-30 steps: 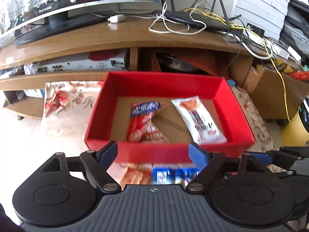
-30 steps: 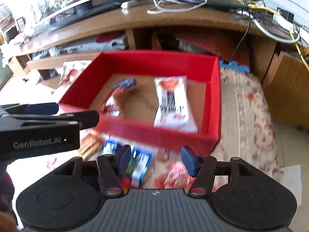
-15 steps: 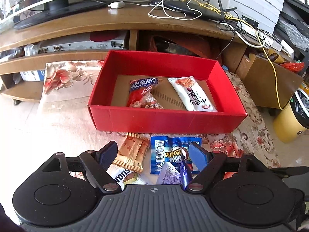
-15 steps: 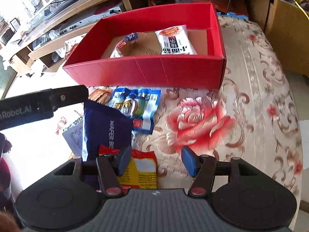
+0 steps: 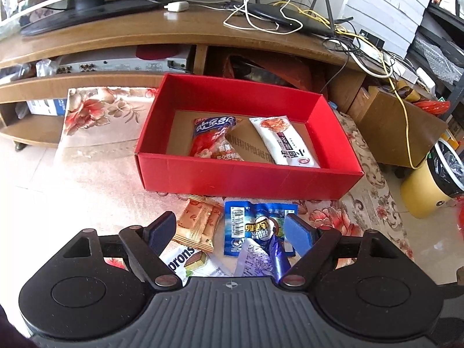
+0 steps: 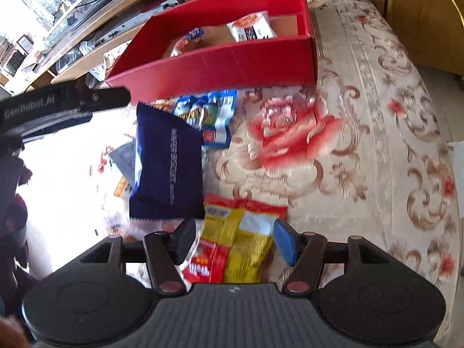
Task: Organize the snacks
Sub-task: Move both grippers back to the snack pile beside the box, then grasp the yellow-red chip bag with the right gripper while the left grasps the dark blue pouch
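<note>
The yellow-and-red packet lay on the flowered cloth directly under the right gripper, framed by its two fingers, whose jaws were opening with no pad pressing on the wrapper. Just ahead and to the left of that gripper sat the dark blue biscuit bag, its near edge touching or overlapping the packet's corner; beyond it lay the light blue packet, and farther ahead stood the red box, already holding a red packet and a white packet.

The likeliest trouble was a double grab: if the jaws closed off-centre to the left, the left finger could catch the blue bag's crimped edge and drag it along. A flat, slick wrapper might also slide out from the pads, or the tips could pinch the cloth and tug it.

The left gripper hung with its jaws spread and nothing between them, above the light blue packet and an orange wafer packet, near the box's front wall. Both grippers worked the same small pile, so they could collide if both reached in together.
</note>
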A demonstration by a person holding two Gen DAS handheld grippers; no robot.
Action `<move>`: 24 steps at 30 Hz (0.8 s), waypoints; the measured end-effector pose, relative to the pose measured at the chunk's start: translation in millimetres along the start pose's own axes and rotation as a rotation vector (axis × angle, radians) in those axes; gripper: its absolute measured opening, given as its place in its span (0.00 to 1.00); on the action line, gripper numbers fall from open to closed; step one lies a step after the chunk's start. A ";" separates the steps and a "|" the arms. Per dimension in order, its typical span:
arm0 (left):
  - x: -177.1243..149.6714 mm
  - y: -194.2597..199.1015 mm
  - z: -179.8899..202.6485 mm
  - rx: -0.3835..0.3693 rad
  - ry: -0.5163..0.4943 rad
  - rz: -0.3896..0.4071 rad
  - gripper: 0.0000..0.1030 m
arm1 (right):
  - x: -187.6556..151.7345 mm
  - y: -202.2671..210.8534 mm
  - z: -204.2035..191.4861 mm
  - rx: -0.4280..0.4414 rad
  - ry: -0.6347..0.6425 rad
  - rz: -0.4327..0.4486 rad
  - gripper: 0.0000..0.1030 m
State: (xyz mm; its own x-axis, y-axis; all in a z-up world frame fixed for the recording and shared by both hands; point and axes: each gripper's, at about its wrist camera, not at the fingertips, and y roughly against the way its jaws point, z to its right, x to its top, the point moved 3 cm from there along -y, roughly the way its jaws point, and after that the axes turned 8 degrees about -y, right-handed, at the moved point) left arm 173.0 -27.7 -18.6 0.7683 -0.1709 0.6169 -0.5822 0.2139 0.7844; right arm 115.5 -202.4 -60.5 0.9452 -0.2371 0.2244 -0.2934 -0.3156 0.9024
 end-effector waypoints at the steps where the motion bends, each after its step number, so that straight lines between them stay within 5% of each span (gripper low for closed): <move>1: -0.4 0.0 1.2 -0.004 -0.002 -0.002 0.84 | -3.5 -1.9 0.1 -0.009 0.000 -0.007 0.57; 12: -6.2 -10.7 28.6 -0.036 -0.077 -0.047 0.85 | -24.0 -23.7 -16.9 -0.062 0.111 -0.035 0.67; 16: -8.4 -17.0 38.9 -0.032 -0.111 -0.068 0.85 | -28.3 -19.8 -16.1 -0.085 0.157 -0.021 0.56; 24: -7.1 -20.3 62.0 -0.073 -0.167 -0.086 0.85 | -27.9 0.8 -1.2 -0.114 0.179 0.022 0.51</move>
State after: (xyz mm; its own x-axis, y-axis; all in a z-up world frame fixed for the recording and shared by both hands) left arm 162.9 -90.5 -34.9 0.7558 -0.3475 0.5549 -0.4909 0.2602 0.8315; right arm 89.0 -195.0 -65.6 0.9520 -0.0730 0.2974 -0.3061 -0.2041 0.9299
